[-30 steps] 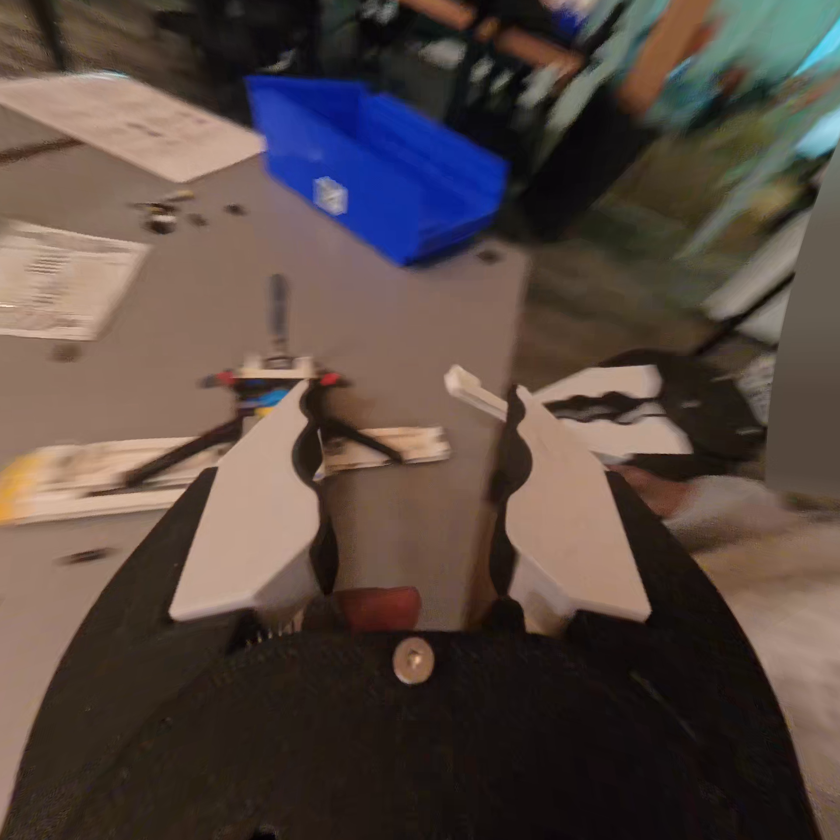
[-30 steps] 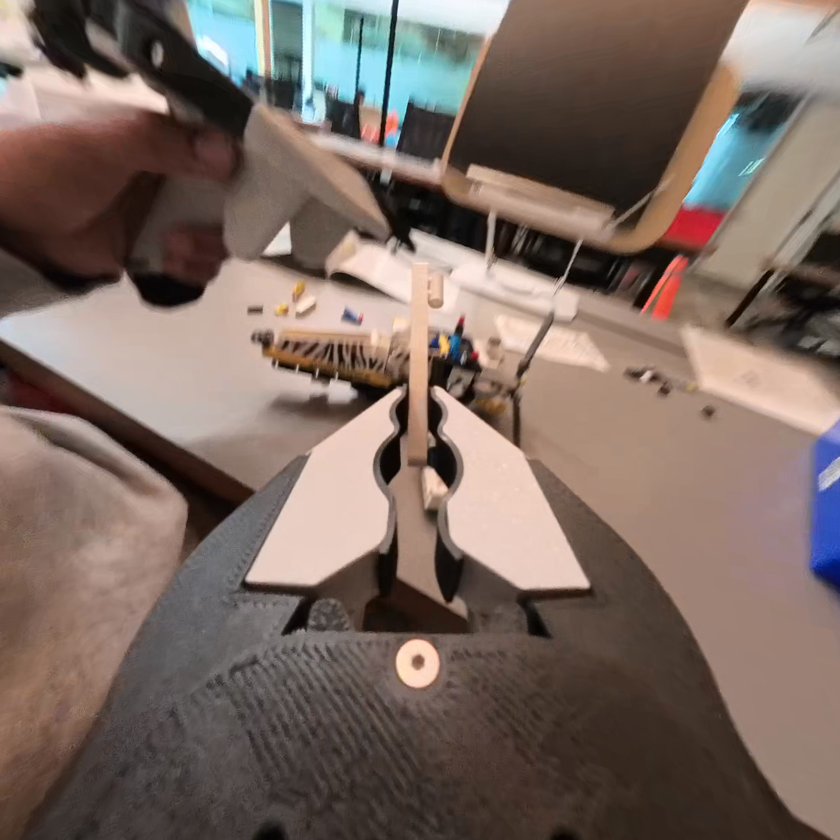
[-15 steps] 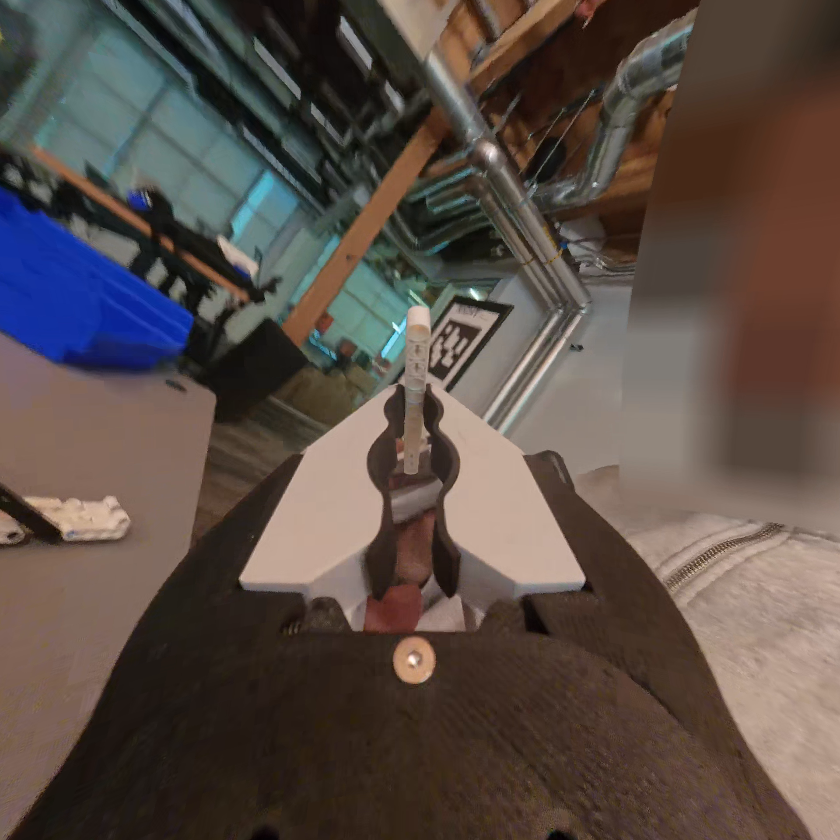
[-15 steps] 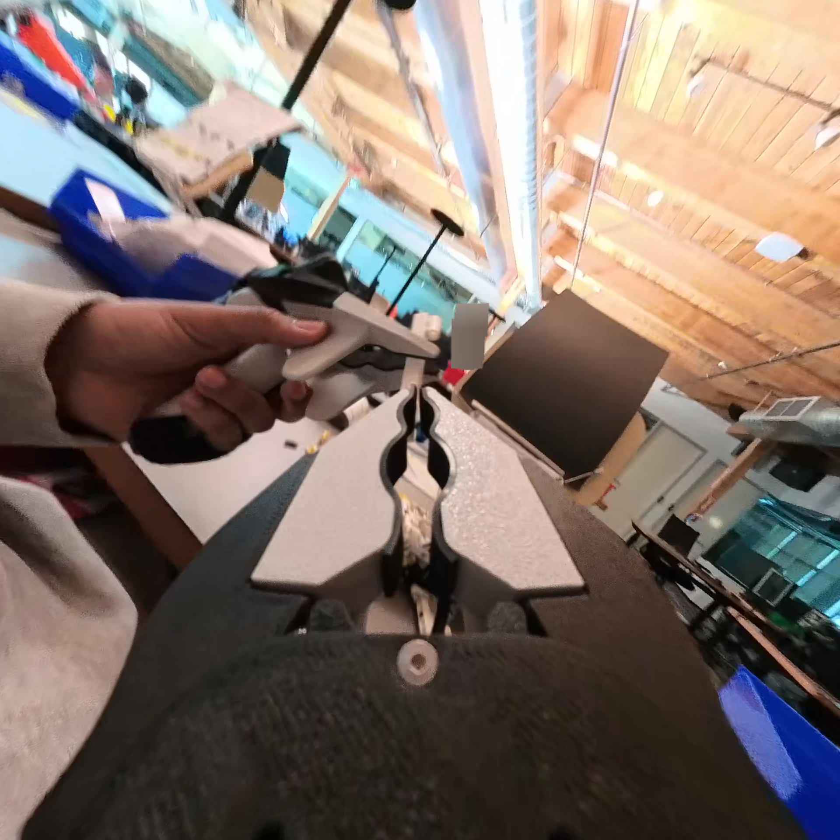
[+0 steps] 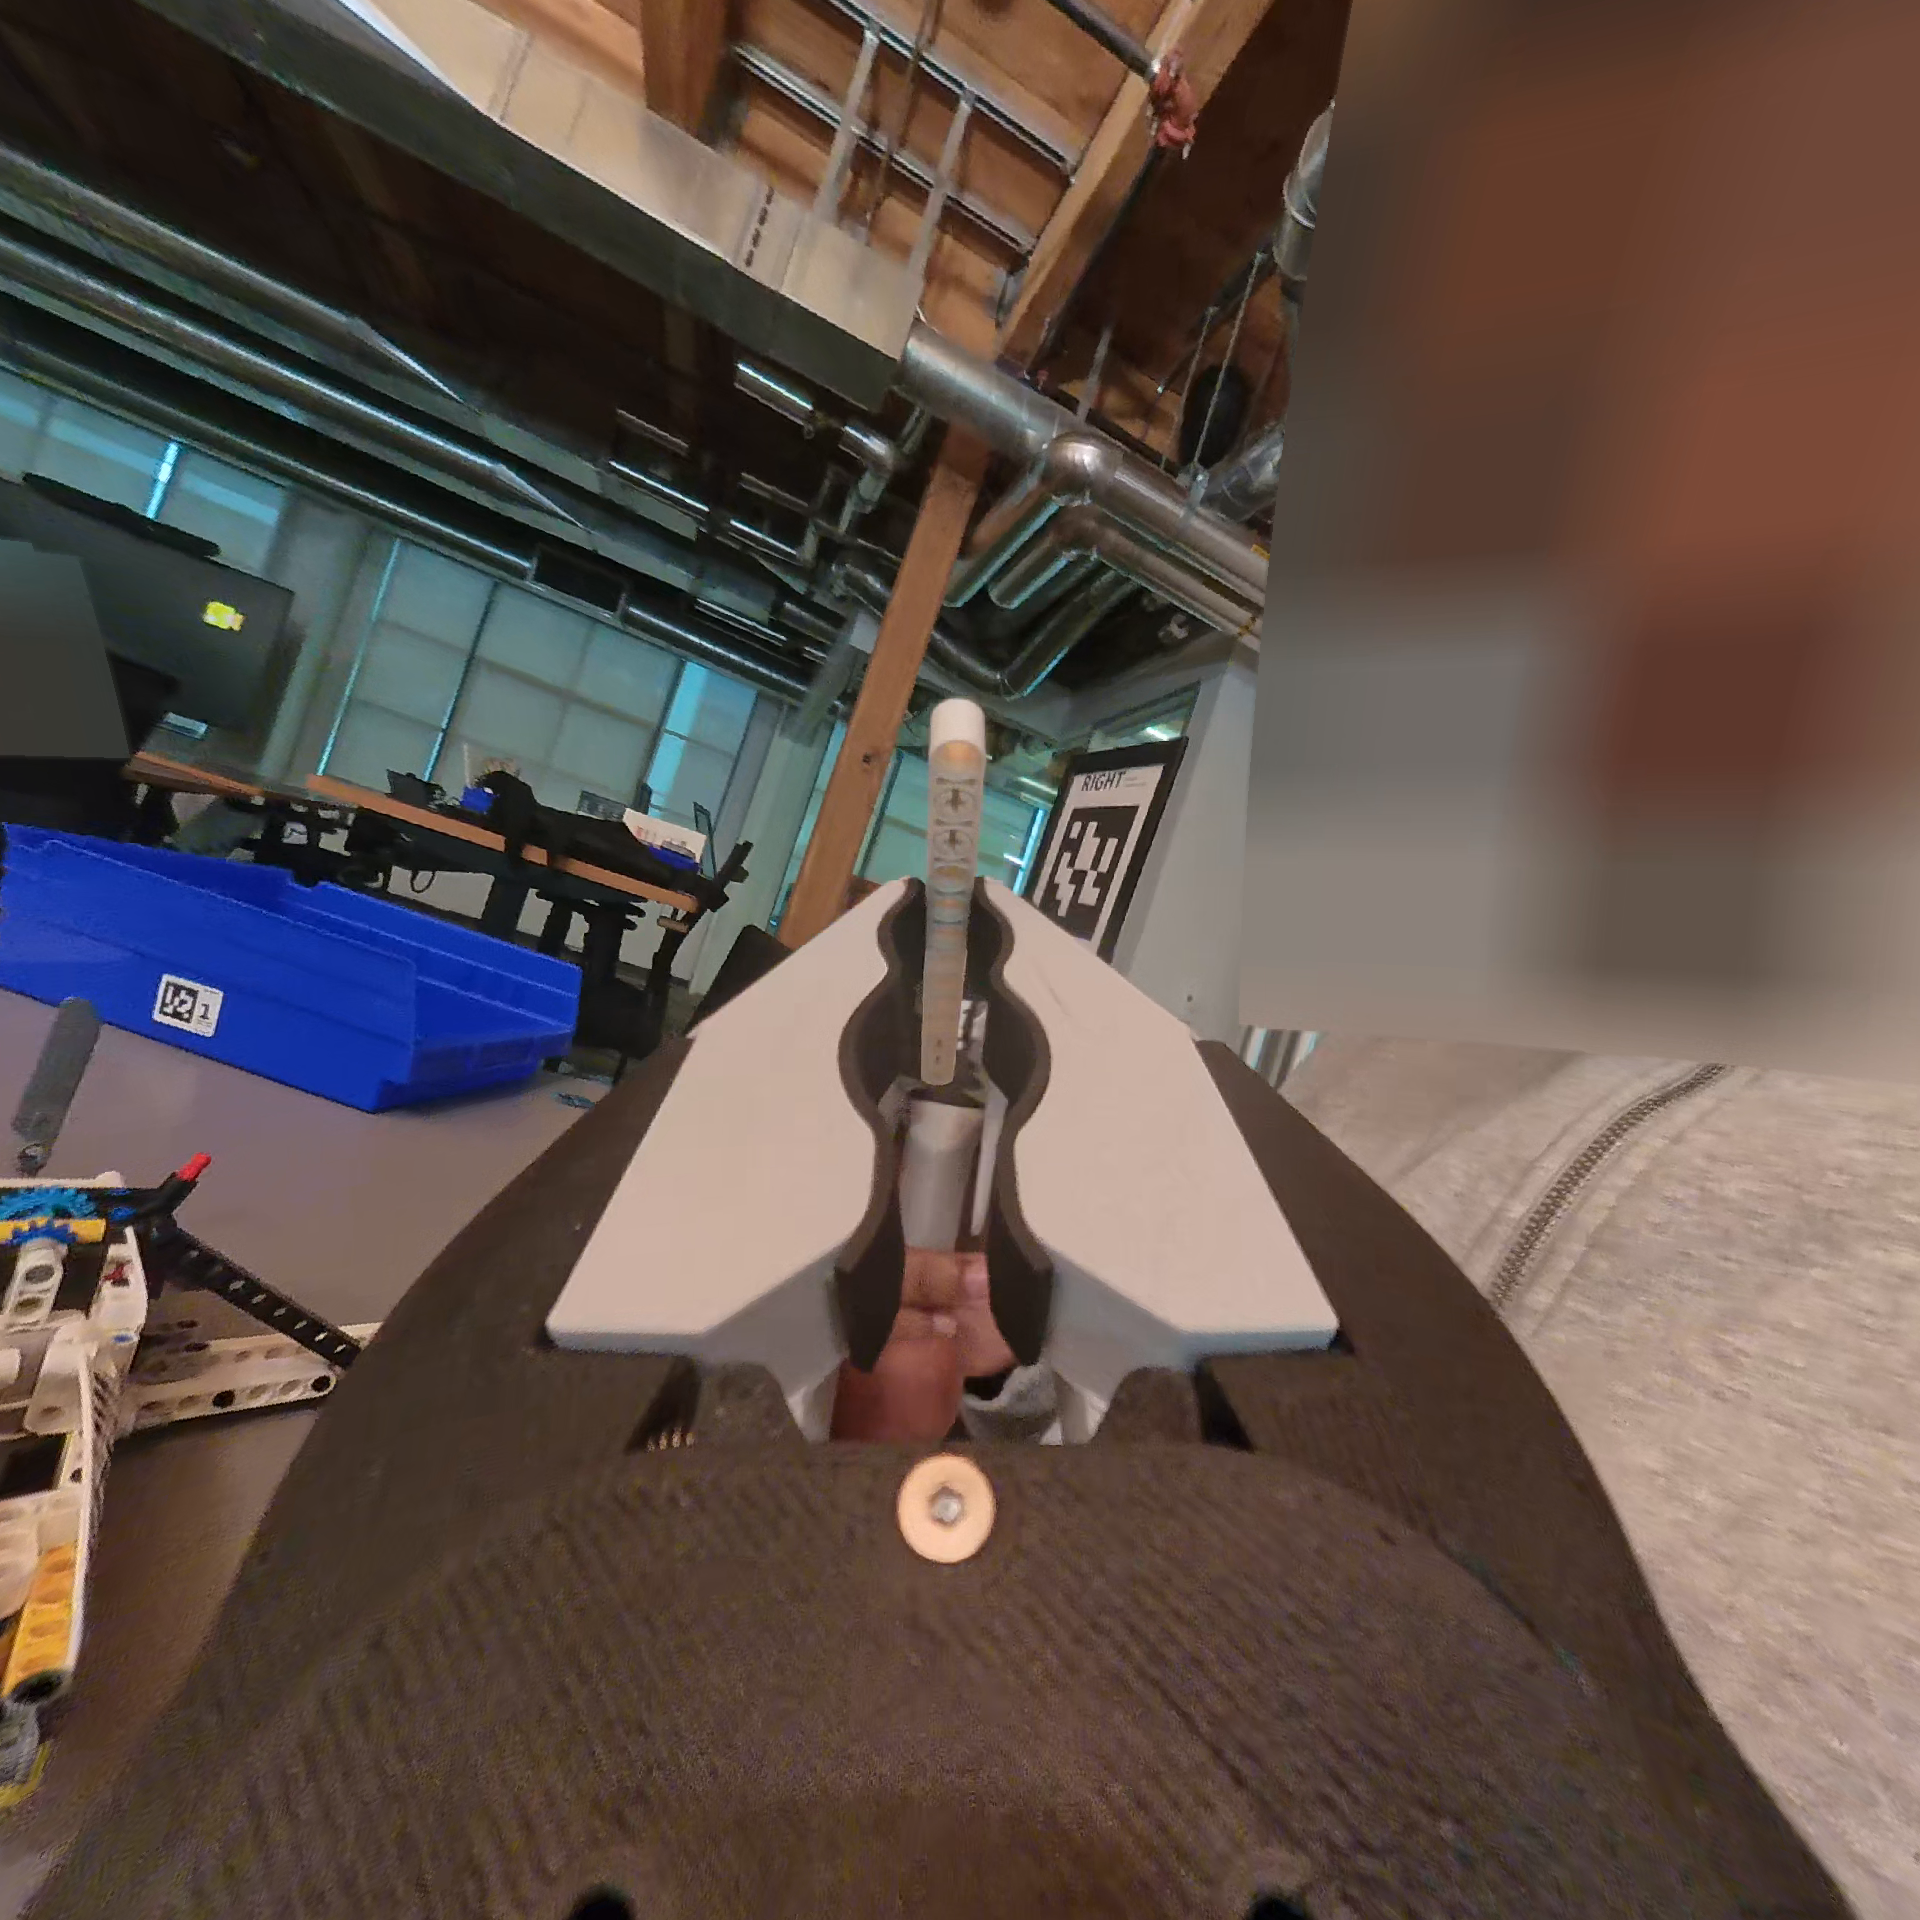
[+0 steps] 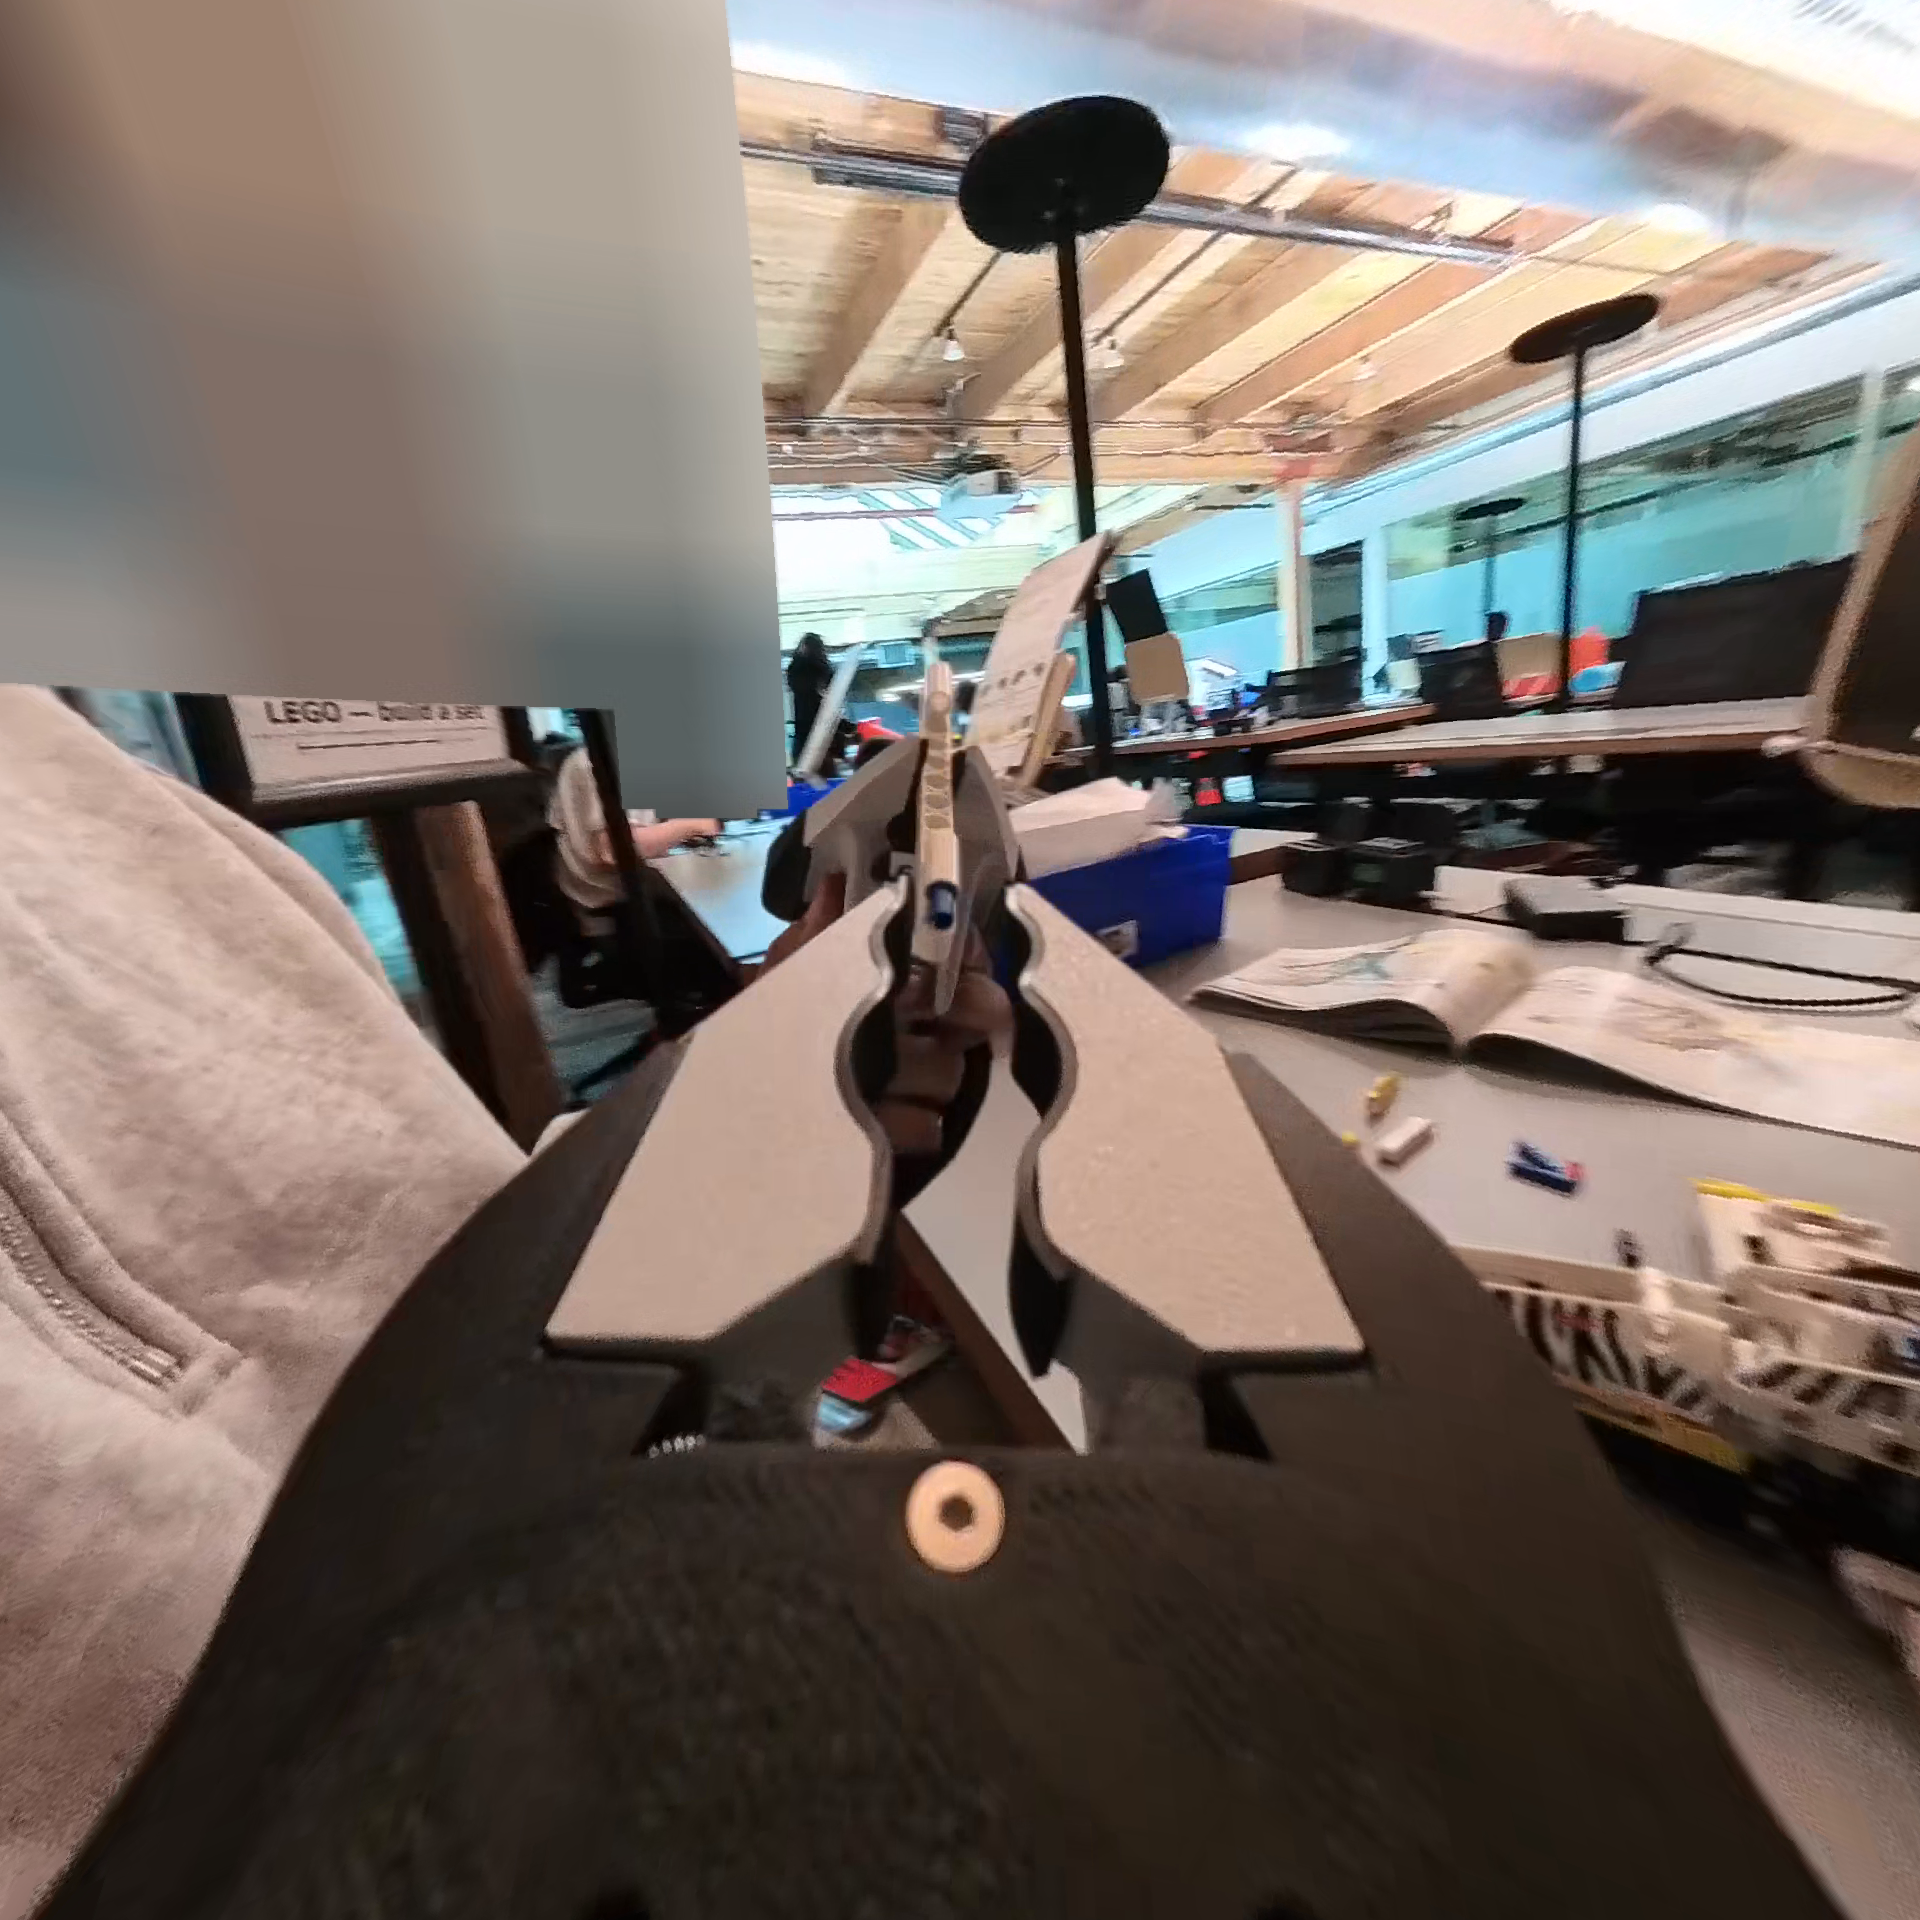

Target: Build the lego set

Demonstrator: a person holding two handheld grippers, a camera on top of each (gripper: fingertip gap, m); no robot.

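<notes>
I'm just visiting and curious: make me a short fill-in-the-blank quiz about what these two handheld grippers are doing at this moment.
1. The left gripper is shut on a long white lego ____.
2. The right gripper has its jaws ____, gripping nothing.
3. The storage bin on the grey table is coloured ____.
4. Near the partly built model, an instruction booklet lies ____ on the table.

Missing words: beam; open; blue; open
</notes>
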